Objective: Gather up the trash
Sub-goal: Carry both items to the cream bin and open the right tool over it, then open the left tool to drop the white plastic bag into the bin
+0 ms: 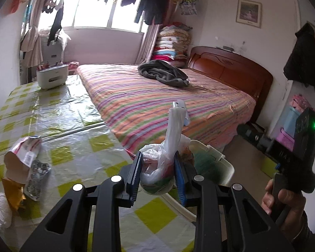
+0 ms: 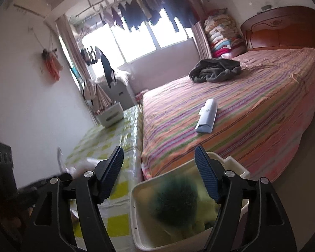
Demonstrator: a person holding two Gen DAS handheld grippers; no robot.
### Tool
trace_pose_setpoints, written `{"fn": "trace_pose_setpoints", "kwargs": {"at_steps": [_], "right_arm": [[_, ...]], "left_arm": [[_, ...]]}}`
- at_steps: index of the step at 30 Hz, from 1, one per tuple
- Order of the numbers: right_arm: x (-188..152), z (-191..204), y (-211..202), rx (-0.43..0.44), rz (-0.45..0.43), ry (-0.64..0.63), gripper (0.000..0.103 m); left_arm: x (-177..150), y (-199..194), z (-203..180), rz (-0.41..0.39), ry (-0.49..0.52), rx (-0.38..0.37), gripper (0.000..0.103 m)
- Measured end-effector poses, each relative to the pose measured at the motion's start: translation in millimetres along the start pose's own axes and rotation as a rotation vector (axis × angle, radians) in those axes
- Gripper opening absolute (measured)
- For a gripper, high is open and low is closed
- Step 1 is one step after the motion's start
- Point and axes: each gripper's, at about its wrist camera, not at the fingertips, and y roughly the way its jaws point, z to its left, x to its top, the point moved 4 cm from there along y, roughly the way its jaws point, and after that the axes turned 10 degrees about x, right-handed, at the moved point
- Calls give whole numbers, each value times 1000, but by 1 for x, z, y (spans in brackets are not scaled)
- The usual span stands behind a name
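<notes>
My left gripper (image 1: 157,168) is shut on a tied white plastic bag of trash (image 1: 159,168) and holds it above the table edge, next to the white trash bin (image 1: 224,168). My right gripper (image 2: 159,168) is open and empty, right over the same bin (image 2: 140,220), which holds green and yellowish stuff. More trash lies at the left of the table in the left wrist view: a torn pink-white packet (image 1: 25,149), a silver wrapper (image 1: 36,176), a gold wrapper (image 1: 12,193) and a crumpled white piece (image 1: 2,212). A white-blue box (image 2: 206,115) lies on the bed.
The table has a yellow-green checked plastic cover (image 1: 73,113) and butts against the striped bed (image 1: 168,96). A white container (image 1: 51,76) stands at the table's far end. A dark blanket (image 1: 163,73) lies on the bed. The right gripper's body and hand (image 1: 294,168) show at right.
</notes>
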Motion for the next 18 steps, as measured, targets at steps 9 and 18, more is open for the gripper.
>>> {"fn": "trace_pose_setpoints", "kwargs": {"at_steps": [9, 18], "right_arm": [[9, -6, -15, -1, -70, 35, 70], [9, -12, -17, -3, -80, 52, 71]], "left_arm": [[-9, 18, -36, 51, 63, -36, 29], [-8, 32, -68, 66, 106, -62, 35]]}}
